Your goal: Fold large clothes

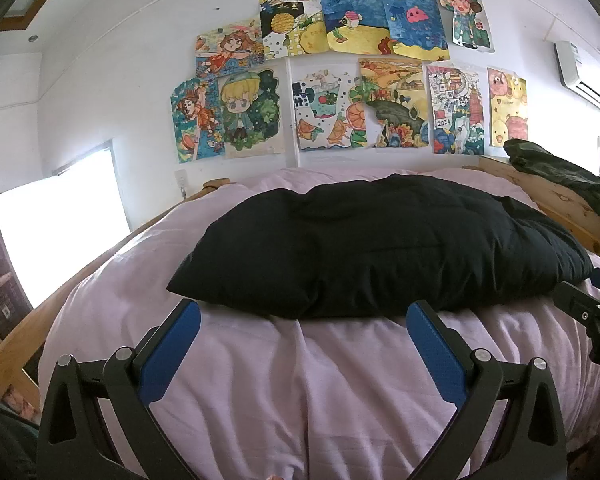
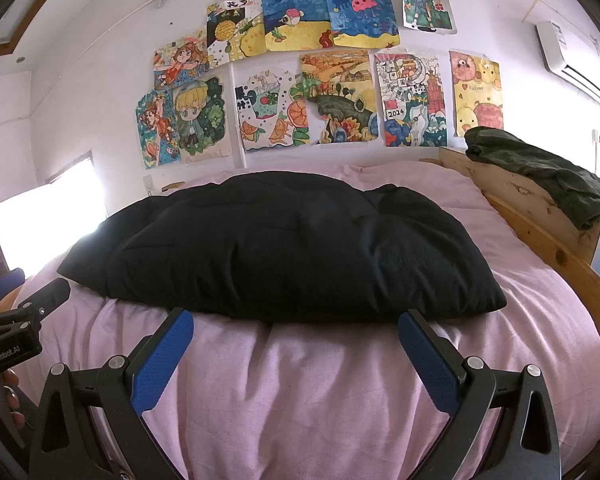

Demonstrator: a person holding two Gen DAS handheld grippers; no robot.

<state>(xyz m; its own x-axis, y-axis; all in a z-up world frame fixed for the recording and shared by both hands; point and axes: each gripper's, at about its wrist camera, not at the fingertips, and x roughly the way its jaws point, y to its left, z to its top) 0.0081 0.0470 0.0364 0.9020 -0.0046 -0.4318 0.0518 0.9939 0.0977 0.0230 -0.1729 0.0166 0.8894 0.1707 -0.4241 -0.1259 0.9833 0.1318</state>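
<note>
- In the left wrist view, we hold the left gripper (image 1: 302,320) with fingers (image 1: 171,354) spread, empty, just short of the black padded garment (image 1: 380,244) lying folded on the pink bed sheet (image 1: 300,380).
- In the right wrist view, our right gripper (image 2: 296,326) also has its fingers (image 2: 430,364) spread, near the garment's front edge; a dark green garment (image 2: 540,172) drapes over the wooden bed frame (image 2: 540,224).

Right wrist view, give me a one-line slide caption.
Open right gripper faces a puffy black garment lying on a pink bedsheet, beneath a wall of drawings.

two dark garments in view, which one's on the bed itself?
The black padded garment, spread flat on the pink sheet. The dark green garment is draped over the wooden bed frame instead.
</note>
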